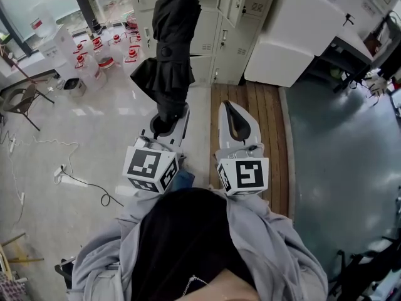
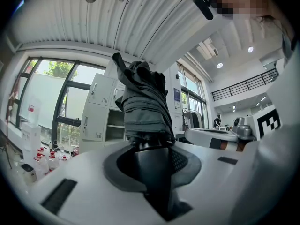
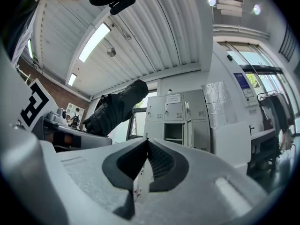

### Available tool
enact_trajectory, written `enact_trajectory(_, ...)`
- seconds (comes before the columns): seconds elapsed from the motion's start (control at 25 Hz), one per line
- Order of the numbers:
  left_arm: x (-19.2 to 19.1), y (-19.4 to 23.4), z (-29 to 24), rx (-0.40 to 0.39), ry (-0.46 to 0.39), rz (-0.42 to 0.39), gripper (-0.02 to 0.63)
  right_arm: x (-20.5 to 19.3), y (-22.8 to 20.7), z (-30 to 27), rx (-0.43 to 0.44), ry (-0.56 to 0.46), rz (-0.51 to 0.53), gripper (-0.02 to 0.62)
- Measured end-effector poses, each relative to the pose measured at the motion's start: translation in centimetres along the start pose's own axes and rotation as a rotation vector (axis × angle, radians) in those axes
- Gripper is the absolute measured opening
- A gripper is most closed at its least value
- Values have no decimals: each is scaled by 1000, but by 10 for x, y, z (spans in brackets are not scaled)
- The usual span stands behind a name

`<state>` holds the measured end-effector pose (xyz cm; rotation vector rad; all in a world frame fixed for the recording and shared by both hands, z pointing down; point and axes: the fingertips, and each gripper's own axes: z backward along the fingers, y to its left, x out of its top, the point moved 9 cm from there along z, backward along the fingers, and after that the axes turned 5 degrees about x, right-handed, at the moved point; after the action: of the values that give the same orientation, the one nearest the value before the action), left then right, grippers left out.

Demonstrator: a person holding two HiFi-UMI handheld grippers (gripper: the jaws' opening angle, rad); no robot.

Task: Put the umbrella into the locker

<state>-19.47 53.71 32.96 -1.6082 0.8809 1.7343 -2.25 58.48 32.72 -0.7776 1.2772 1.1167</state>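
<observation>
Head view: folded black umbrella (image 1: 172, 49) held in front of the person, long axis running straight away from them. Its handle end sits in the left gripper (image 1: 166, 125) and its canopy end points toward the grey lockers (image 1: 205, 39). Left jaws are clamped on the handle (mostly buried between the pads). Right gripper (image 1: 238, 127) is alongside — jaws together, nothing between them. The umbrella hides part of the locker bank.

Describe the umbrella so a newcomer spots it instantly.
Find the bank of pale lockers ahead. In front of them, the left gripper clamps a folded umbrella by its handle. It is the only black, ruffled bundle; the right gripper is empty.
</observation>
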Motion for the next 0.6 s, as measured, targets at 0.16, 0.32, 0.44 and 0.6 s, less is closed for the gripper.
enact_trajectory(0.16,12,16,-44,-21,9,12,83,4,-25,-41,-7,16,-3,5)
enact_trajectory(0.32,11,48,-83,-52,9,20,83,-7,-38,-93,-5,19,6,5)
enact_trajectory(0.44,11,74,-114,-72,19,30,83,-14,-47,-135,-6,24,3,5)
enact_trajectory(0.6,10,108,-150,-89,44,38,83,-23,-56,-181,-14,39,-3,5)
